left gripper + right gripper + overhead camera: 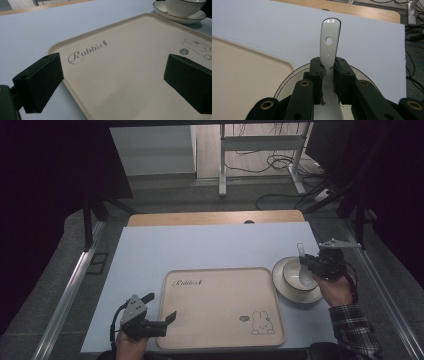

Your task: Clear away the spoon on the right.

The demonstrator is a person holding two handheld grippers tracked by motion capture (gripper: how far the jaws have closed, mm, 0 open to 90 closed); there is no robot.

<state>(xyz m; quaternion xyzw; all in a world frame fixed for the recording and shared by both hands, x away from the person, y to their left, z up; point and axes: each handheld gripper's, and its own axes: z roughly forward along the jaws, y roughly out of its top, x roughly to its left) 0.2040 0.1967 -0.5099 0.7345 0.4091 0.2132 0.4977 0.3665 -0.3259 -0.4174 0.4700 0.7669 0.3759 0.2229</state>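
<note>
The right gripper (314, 262) pinches a white ceramic spoon (329, 47) by its handle, the two black pads pressed against either side of it. In the right gripper view the handle rises upright between the jaws, its rounded tip with a small hole pointing away over the pale blue table (200, 245). Below the gripper sits a white bowl (298, 274) on a saucer (290, 292), just beside the right edge of the beige tray (220, 307). The spoon's scoop end lies over the bowl. The tray carries the word "Rabbit" and a small rabbit drawing (261, 322). The left gripper (160, 312) hangs over the tray's near left corner with its jaws spread wide, nothing between them
</note>
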